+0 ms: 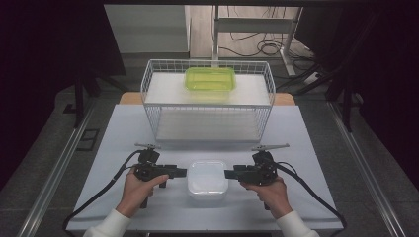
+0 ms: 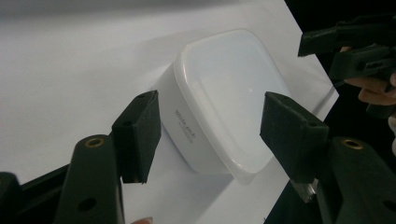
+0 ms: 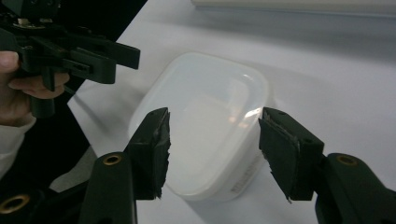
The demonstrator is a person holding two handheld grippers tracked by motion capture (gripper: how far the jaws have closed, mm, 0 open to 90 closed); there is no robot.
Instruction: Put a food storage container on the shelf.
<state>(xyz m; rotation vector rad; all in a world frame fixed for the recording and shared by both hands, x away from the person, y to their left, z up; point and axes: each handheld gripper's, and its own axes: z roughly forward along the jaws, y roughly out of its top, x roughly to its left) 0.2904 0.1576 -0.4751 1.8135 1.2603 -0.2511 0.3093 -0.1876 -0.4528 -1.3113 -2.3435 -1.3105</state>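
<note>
1. From above, a white box (image 1: 207,179) sits lid-on at the near middle of the table (image 1: 123,143), and the two hands come at it from either side.
2. The left gripper (image 1: 181,173) points in at the box's left wall, tips just beside it; the right gripper (image 1: 230,174) mirrors it on the other side, also just short of the box.
3. The left gripper view brings what the high view can't: small grey print on the box's side wall (image 2: 184,132), and jaws spread with the box's near corner between the pads (image 2: 140,135), no pad pressing on it.
4. The right gripper view shows its jaws spread too, framing the box's lid (image 3: 210,121); whether a pad brushes the rim cannot be told. The worn, ragged pads (image 3: 154,149) show here, and the other gripper with its hand at upper left.
5. Only the high view takes in the wire basket (image 1: 207,98) at the table's far side, a green tub (image 1: 210,79) on its upper shelf.
6. The tabletop is pale and matt; dark curtains flank it, cables lie on the floor behind.
</note>
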